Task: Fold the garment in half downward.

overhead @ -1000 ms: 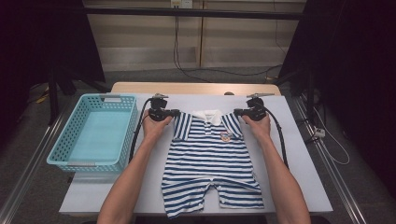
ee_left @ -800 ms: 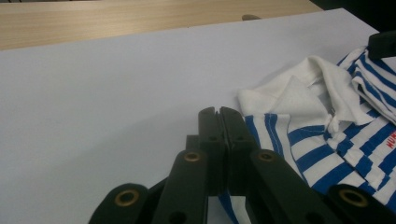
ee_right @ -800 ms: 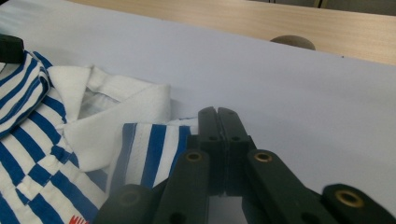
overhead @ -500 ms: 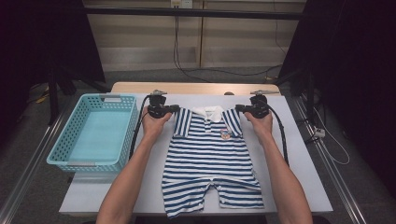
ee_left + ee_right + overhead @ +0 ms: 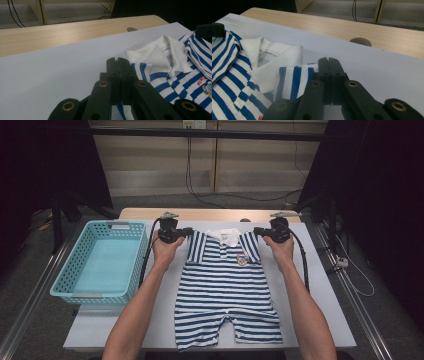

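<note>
I see the striped romper (image 5: 227, 290) flat on the white table (image 5: 330, 310), collar away from me, legs toward me. Left of the romper sits a turquoise basket (image 5: 75, 270), plastic lattice walls, well apart from the cloth. The left gripper (image 5: 186, 233) is at the romper's left shoulder; in the left gripper view its jaws are pressed together with blue-and-white sleeve fabric (image 5: 147, 72) right at them, so I read it as pinching the romper there. The right gripper (image 5: 257, 231) is at the romper's right shoulder, jaws likewise closed against the sleeve edge (image 5: 294, 80). Nothing lies between the grippers but the white ribbed collar (image 5: 227, 236). The cloth looks soft knit, with a small bear patch (image 5: 242, 259) below the collar.
</note>
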